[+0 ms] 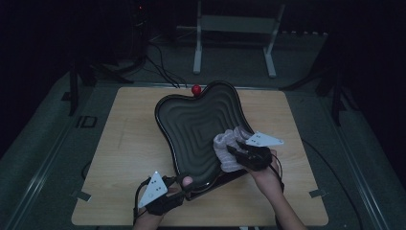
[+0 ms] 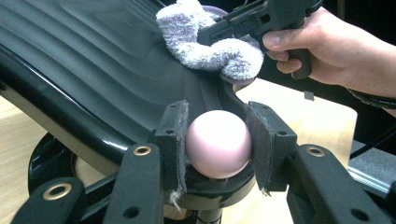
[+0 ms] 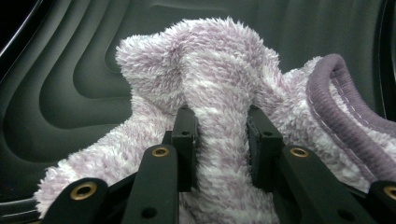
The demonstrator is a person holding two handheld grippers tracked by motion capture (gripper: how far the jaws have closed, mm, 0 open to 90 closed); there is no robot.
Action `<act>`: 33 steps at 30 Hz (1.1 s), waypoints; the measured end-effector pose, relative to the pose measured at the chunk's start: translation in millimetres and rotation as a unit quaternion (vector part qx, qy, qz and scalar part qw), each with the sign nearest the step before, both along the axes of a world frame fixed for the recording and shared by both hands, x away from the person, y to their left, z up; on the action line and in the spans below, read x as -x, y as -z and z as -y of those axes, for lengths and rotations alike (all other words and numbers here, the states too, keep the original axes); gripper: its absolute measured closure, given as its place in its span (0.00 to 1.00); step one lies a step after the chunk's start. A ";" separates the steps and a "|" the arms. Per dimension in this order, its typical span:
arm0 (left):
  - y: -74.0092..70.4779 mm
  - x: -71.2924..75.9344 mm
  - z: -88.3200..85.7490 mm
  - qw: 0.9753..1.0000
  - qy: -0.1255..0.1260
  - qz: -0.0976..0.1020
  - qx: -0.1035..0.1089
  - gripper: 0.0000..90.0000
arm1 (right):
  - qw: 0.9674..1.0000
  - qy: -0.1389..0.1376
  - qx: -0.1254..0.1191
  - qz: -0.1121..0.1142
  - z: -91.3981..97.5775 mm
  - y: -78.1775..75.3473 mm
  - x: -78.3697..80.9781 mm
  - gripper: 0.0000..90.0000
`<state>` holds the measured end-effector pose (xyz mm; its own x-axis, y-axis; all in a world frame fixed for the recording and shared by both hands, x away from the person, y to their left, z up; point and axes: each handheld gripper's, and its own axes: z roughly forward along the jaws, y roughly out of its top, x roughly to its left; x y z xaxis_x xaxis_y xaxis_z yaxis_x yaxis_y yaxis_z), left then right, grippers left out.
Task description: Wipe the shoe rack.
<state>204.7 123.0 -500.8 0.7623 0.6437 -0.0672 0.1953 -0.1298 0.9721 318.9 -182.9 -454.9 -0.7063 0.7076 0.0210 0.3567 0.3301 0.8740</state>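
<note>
Cloth (image 3: 219,93), bunched upright on the tilted black tray (image 1: 191,124), is clamped by the right claw (image 3: 219,144); left claw (image 2: 219,144) grips a pink knob (image 2: 218,143).

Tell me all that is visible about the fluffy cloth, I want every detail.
The cloth is fluffy, pale lilac mottled with white, with a stitched purple hem at one edge. It lies bunched on the ribbed surface of the black tray, near its right rim. The right gripper pinches a fold of it between both jaws.
</note>
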 end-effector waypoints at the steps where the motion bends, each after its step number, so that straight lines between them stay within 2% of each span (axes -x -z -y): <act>1: -0.2 -1.8 -0.9 1.000 -0.001 0.000 -0.002 0.67 | 1.000 -0.001 -0.001 -0.002 -0.8 -0.1 -2.2 0.77; 11: 0.5 -18.2 -6.2 1.000 0.000 0.004 -0.002 0.67 | 1.000 -0.007 -0.001 -0.004 -7.3 -1.0 -22.5 0.77; 15: 0.8 -25.2 -8.1 1.000 -0.002 0.005 0.000 0.67 | 1.000 -0.005 -0.002 0.002 -8.8 0.1 -27.9 0.77; 19: 0.5 -26.2 -7.8 1.000 -0.002 0.005 -0.002 0.67 | 1.000 -0.002 -0.004 0.004 -9.2 0.3 -29.7 0.77; 24: 0.6 -25.3 -6.8 1.000 -0.006 0.005 -0.001 0.67 | 1.000 -0.010 -0.011 0.002 -7.7 -0.6 -32.4 0.76; 27: 0.7 -25.0 -6.8 1.000 -0.007 0.005 -0.001 0.67 | 1.000 -0.010 -0.012 0.001 -9.0 -8.9 -33.3 0.76; 30: 0.6 -25.7 -7.0 1.000 -0.006 0.003 0.001 0.67 | 0.999 -0.006 -0.018 0.025 -14.4 -21.7 -35.9 0.77; 33: 1.1 -25.5 -7.0 1.000 -0.006 0.004 0.003 0.67 | 0.999 -0.008 -0.024 0.034 -23.4 -34.7 -45.4 0.77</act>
<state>230.2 130.0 -501.9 0.7553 0.6522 -0.0645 0.1887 -0.1222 0.9744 364.3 -159.5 -420.2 -0.7185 0.6955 0.0057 0.2905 0.2927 0.9110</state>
